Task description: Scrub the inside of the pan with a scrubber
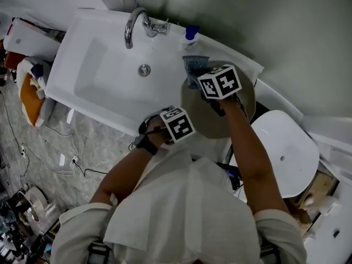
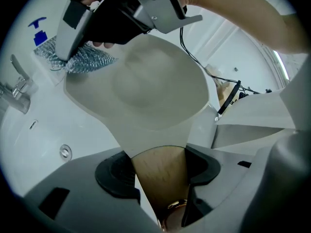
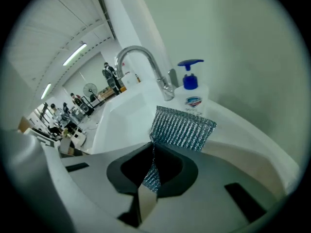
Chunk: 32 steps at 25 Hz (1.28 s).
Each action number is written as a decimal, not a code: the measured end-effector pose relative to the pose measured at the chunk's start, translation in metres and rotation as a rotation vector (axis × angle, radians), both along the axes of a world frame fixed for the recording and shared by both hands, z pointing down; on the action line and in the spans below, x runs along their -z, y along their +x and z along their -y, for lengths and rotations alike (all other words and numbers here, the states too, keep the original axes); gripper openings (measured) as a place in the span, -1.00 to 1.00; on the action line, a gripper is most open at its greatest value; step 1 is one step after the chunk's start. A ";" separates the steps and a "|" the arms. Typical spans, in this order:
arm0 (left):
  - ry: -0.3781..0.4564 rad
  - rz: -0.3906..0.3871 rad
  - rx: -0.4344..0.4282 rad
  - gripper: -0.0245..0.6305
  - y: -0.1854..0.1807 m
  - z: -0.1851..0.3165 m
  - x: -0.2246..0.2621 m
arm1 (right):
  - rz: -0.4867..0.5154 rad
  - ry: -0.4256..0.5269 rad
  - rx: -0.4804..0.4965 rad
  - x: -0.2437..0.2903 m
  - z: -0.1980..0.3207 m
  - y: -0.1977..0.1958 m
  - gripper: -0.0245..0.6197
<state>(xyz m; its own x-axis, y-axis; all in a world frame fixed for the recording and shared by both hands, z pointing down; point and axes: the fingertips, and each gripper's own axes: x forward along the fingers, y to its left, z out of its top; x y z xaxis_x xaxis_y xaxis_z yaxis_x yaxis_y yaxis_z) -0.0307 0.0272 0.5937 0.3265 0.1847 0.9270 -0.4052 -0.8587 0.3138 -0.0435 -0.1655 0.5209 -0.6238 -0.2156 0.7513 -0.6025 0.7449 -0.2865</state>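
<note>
Scrubber point(image 3: 182, 127) pinched in right gripper's point(image 3: 148, 176) closed jaws; left gripper's point(image 2: 160, 171) jaws clamp pan handle point(image 2: 156, 186).

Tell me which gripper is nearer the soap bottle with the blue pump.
Right. The right gripper, shut on the scrubber, is just in front of the soap bottle; the left gripper grips the pan handle, across the pan from it.

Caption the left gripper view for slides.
Left gripper clamps the wooden handle of a beige pan; right gripper holds a silvery mesh scrubber at its rim.
</note>
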 end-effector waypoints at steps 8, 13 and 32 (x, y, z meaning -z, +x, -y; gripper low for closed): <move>0.010 -0.008 0.003 -0.13 0.001 -0.001 0.002 | 0.076 -0.113 0.125 0.000 -0.067 -0.025 -0.87; 0.013 -0.012 0.005 -0.13 0.001 0.000 0.001 | 0.096 -0.204 0.173 -0.002 -0.102 -0.020 -0.87; 0.007 -0.005 0.021 -0.13 -0.001 0.002 0.002 | -0.071 -0.269 0.131 -0.021 -0.181 0.051 -0.87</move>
<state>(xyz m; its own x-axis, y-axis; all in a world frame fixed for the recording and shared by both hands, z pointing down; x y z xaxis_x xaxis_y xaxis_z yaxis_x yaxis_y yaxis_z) -0.0318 0.0254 0.5918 0.3348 0.1709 0.9267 -0.4220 -0.8521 0.3096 0.0071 0.0157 0.5419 -0.5771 0.0760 0.8131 -0.5319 0.7205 -0.4449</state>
